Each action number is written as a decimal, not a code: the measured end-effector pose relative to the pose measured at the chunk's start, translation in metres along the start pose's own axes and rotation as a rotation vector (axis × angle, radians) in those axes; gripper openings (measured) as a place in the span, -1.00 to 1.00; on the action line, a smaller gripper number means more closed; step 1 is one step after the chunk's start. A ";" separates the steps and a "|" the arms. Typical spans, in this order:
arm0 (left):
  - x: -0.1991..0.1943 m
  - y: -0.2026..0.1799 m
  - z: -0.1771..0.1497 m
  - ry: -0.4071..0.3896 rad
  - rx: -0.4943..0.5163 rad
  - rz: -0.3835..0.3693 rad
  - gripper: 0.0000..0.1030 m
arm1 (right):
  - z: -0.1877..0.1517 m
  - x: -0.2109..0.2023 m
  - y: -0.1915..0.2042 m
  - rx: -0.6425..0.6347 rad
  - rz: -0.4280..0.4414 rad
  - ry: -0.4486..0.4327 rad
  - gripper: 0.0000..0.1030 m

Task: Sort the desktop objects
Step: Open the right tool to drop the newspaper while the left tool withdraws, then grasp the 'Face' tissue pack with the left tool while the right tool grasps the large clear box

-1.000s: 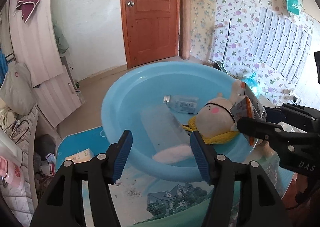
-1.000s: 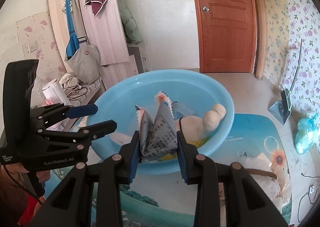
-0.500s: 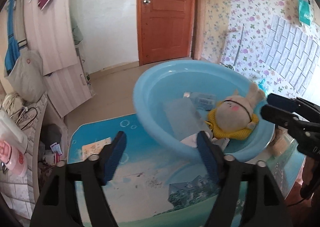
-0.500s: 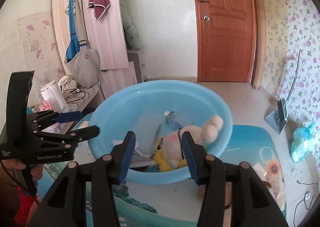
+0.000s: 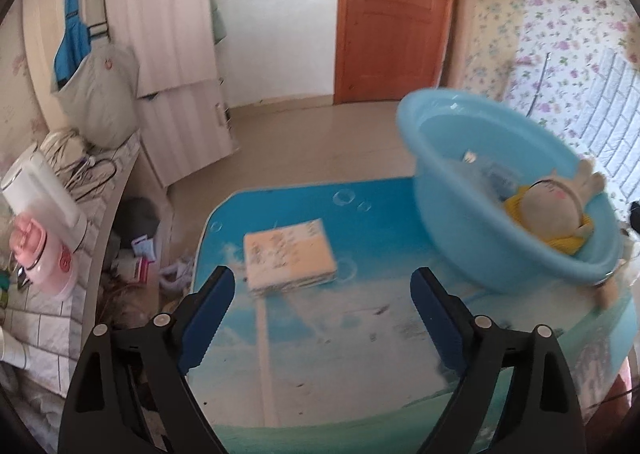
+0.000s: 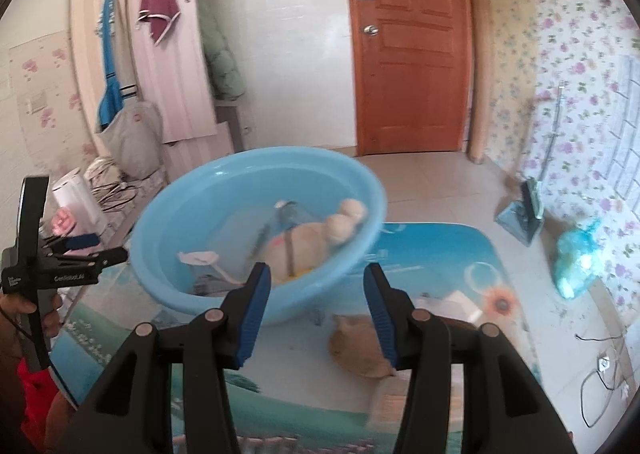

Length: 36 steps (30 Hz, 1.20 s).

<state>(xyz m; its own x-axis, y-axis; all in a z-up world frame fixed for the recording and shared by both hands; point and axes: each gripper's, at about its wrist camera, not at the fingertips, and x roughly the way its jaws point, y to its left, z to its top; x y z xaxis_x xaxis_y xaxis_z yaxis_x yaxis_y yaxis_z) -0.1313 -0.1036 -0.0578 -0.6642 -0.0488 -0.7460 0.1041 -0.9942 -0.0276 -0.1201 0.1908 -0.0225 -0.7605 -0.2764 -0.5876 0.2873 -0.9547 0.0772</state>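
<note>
A round blue basin (image 5: 460,238) stands on the right of the printed table mat, holding a beige plush toy (image 5: 548,214) with a yellow scarf and a small clear bottle (image 5: 492,170). A flat pale box (image 5: 290,254) lies on the mat just beyond my left gripper (image 5: 320,294), which is open and holds nothing. In the right wrist view my right gripper (image 6: 316,282) is open and empty in front of the basin (image 6: 256,152). Inside sit the plush toy (image 6: 316,230) and a crumpled packet (image 6: 200,257). The left gripper (image 6: 104,248) shows at the far left, held in a hand.
A tan soft object (image 6: 360,350) and a white item (image 6: 452,300) lie on the mat near my right fingers. A white kettle (image 5: 36,190) and pink appliance (image 5: 44,258) stand on a side counter to the left. The floor drops away beyond the table's far edge.
My right gripper let go of the printed packet, which now lies in the basin, and opened. My left gripper swung left from the basin to face the pale box.
</note>
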 end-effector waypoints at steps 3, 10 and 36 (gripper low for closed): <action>0.008 0.002 -0.004 0.021 -0.007 0.002 0.75 | -0.004 -0.002 -0.015 0.036 -0.036 0.015 -0.07; 0.027 0.009 -0.003 0.048 -0.020 0.020 0.75 | -0.022 -0.009 -0.039 0.058 -0.139 0.056 0.43; 0.066 0.014 0.008 0.088 -0.007 0.040 0.27 | -0.055 0.007 -0.054 0.111 -0.148 0.148 1.00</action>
<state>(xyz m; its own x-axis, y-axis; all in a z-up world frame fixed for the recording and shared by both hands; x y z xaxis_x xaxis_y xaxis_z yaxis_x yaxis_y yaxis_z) -0.1799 -0.1215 -0.1019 -0.5921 -0.0800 -0.8019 0.1352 -0.9908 -0.0011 -0.1090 0.2469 -0.0752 -0.6940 -0.1208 -0.7098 0.1070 -0.9922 0.0643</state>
